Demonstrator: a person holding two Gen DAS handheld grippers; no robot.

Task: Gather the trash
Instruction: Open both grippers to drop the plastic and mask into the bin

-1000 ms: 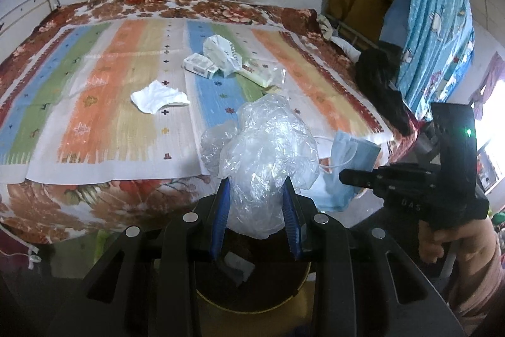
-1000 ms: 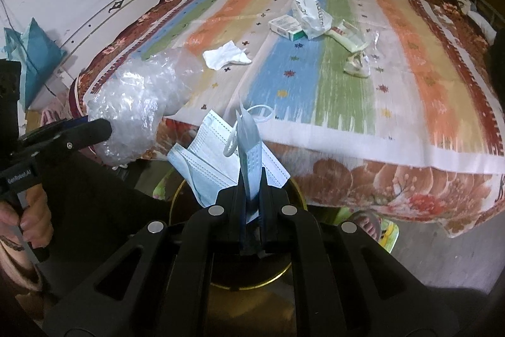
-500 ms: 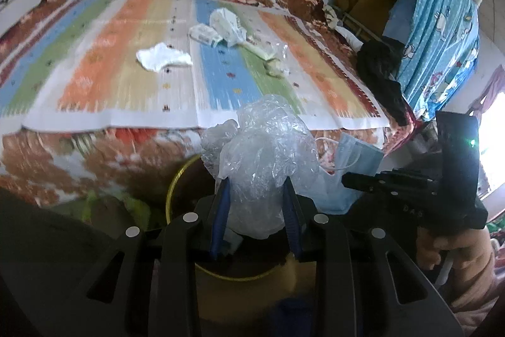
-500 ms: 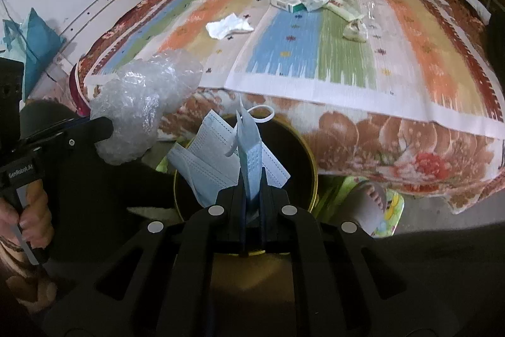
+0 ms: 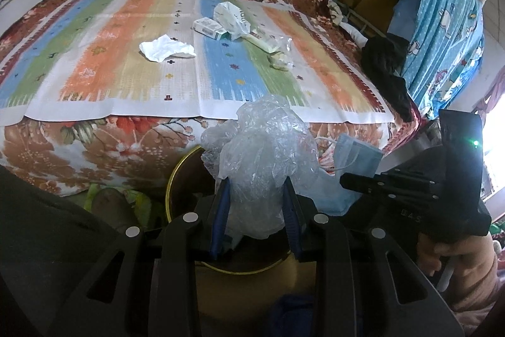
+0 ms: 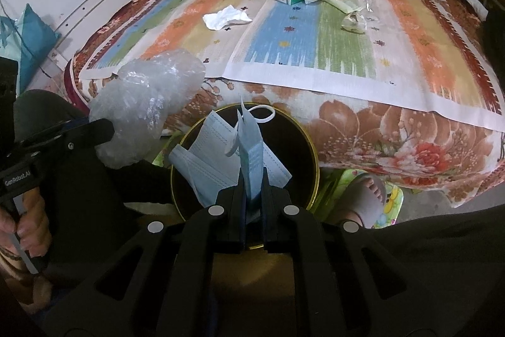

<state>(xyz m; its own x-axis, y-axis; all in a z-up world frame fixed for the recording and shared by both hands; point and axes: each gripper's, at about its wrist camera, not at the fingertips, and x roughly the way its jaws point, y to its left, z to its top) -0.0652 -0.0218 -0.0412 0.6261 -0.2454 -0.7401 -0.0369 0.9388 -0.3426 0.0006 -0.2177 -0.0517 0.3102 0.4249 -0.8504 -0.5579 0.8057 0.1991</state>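
I see the bed (image 5: 132, 78) filling the upper half of both views, its striped mat (image 6: 315, 52) carrying the trash not yet gathered. Below its edge, at lower centre, stands the dark bin (image 6: 303, 147) with a gold rim. My left claw (image 5: 255, 207) is clamped on a crumpled wad of clear plastic (image 5: 265, 147) above the bin's rim, centre of the left view — in the right view it sits at mid left. My right claw (image 6: 252, 198), nearly shut, pinches blue face masks (image 6: 221, 153) right over the bin's mouth. On the mat lie a white bag (image 5: 232, 16), a small box (image 5: 210, 27), a crumpled tissue (image 5: 165, 48) and a clear wrapper (image 5: 281, 56) — upper centre.
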